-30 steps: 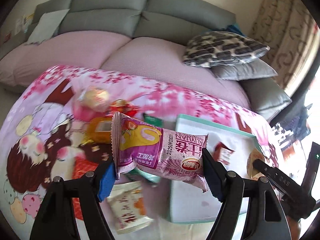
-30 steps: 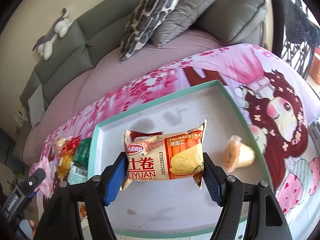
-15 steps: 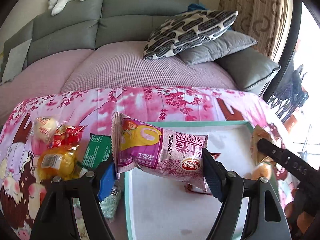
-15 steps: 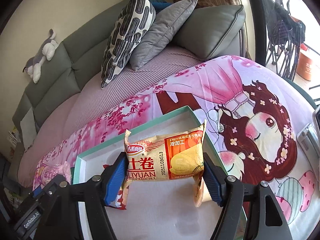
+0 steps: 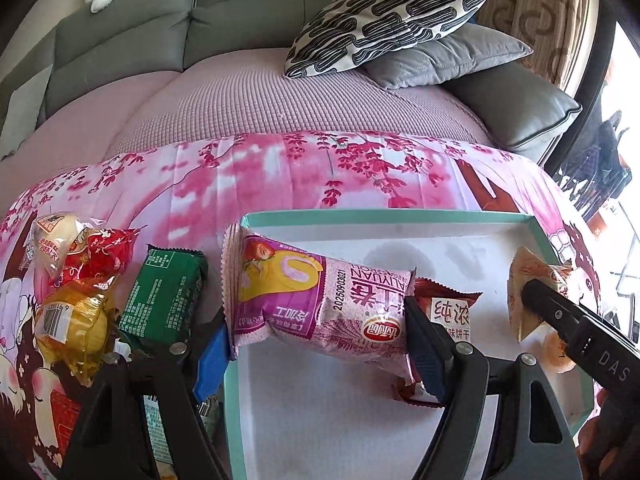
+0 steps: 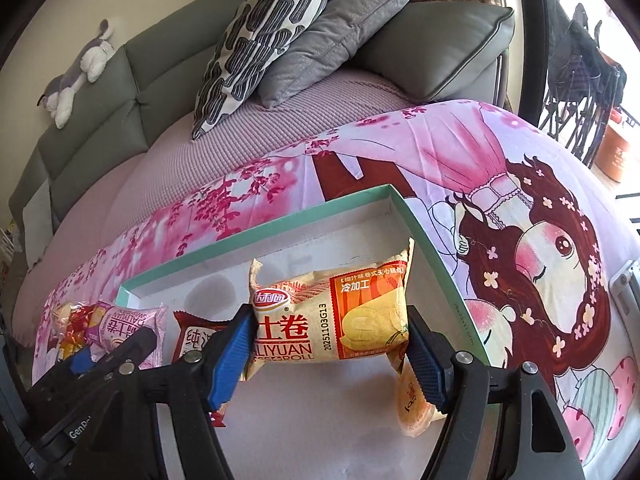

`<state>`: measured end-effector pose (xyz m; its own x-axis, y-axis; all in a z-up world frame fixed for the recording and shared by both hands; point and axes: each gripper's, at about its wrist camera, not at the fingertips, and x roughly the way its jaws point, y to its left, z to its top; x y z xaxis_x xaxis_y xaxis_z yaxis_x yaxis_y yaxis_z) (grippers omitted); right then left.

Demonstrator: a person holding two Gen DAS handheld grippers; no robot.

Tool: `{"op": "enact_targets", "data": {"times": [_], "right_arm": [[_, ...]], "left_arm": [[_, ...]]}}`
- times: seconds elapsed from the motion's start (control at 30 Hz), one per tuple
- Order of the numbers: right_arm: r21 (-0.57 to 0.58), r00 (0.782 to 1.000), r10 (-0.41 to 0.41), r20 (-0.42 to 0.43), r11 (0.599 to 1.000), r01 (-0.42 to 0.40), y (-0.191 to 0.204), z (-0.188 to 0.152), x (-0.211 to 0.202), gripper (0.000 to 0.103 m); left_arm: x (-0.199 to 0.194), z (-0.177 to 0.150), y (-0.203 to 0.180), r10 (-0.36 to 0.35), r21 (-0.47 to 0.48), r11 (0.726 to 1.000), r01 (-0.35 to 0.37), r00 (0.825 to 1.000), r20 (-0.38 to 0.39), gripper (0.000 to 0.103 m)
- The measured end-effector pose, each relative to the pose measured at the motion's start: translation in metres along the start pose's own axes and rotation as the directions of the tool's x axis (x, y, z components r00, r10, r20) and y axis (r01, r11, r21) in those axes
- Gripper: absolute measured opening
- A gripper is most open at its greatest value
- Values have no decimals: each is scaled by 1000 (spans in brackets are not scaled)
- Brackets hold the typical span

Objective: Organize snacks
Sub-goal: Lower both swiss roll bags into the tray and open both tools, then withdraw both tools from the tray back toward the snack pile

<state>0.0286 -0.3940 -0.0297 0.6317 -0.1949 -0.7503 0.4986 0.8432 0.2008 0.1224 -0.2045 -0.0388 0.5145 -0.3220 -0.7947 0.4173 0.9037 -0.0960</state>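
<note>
Grey-green padded sofa [image 5: 248, 12] along the back, with a grey and white plush cat [image 6: 76, 76] lying on top. A black-and-white squiggle-pattern cushion [image 5: 384, 20] leans over a plain grey cushion [image 5: 448, 56]. Pink cartoon-girl printed cloth [image 6: 532, 240] covers the front surface.
</note>
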Motion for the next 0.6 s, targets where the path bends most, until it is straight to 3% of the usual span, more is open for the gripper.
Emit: {"op": "enact_targets", "data": {"times": [0.13,0.3,0.6], "right_arm": [[-18,1000,-16,-12,1000,15,3,0,0,76],[-27,1000,15,0,1000,-15,7,1,-5,103],[-49,999,14,52,999,-12,12,7,-27,103]], "left_arm": [[-1,1,-1,-1,1,1000,1,1000,-21,82],[-12,3,1,-4,-12,1000,5,1000,10,95],[-35,10,11,6,-67,998,-3,999,48,95]]}}
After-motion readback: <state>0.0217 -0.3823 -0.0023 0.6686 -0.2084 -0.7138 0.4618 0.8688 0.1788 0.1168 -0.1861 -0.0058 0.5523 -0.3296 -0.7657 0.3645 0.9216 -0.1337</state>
